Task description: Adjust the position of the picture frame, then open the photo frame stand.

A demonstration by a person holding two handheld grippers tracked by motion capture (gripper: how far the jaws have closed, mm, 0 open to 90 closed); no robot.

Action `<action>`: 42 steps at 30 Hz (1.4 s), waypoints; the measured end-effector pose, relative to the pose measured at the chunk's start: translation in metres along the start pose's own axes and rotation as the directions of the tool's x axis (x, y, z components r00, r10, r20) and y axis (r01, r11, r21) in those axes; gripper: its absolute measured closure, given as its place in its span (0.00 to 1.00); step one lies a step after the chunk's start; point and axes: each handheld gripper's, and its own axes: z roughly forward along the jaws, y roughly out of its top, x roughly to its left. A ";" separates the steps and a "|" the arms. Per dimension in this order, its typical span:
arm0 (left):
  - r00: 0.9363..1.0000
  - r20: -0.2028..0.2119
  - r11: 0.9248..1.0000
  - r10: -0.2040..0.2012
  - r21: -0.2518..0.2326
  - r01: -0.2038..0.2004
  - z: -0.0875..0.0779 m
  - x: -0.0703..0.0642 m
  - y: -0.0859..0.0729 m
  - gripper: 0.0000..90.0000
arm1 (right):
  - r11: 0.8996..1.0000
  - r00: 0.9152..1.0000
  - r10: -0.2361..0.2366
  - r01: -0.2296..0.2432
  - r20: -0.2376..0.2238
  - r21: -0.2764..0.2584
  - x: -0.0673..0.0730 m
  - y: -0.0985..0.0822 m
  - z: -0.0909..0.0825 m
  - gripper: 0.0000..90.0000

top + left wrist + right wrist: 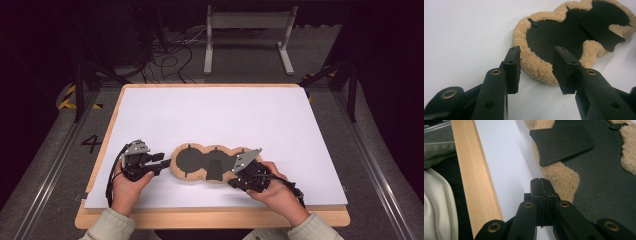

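Observation:
A lobed black pad (192, 161) with a tan fleece border lies flat near the front of the white table top (215, 115). A loose black flap (215, 170) rests on its middle. My left gripper (162, 164) is at the pad's left end. Its jaws stand open, astride the fleece edge (537, 67) of the pad (554, 35), and the pads do not press on it. My right gripper (232, 181) is at the pad's front right and points left. In the right gripper view its jaws (540, 181) are shut, tips beside the fleece (560, 180), with the flap (564, 143) ahead.
The table's wooden front rim (476, 180) runs close beside the right gripper, and a pale sleeve (436, 202) lies below it. White surface stretches behind the pad. Beyond the table are a grey frame (247, 35) and cables (170, 55) on the floor.

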 end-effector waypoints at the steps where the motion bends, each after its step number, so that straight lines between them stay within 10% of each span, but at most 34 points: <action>1: 1.000 -0.002 1.000 0.001 -0.001 -0.001 0.000 0.000 0.000 0.65 | 1.000 1.000 0.010 -0.010 -0.006 -0.006 0.000 0.000 0.000 1.00; 27: 1.000 -0.008 1.000 -0.004 0.005 0.004 0.000 0.001 -0.001 0.59 | 0.991 0.992 0.116 -0.120 -0.056 -0.061 -0.006 -0.001 0.031 1.00; 42: 1.000 0.007 1.000 -0.008 0.022 0.008 0.003 0.000 -0.001 0.58 | 0.957 0.991 0.137 -0.134 -0.005 -0.258 -0.012 0.002 0.010 1.00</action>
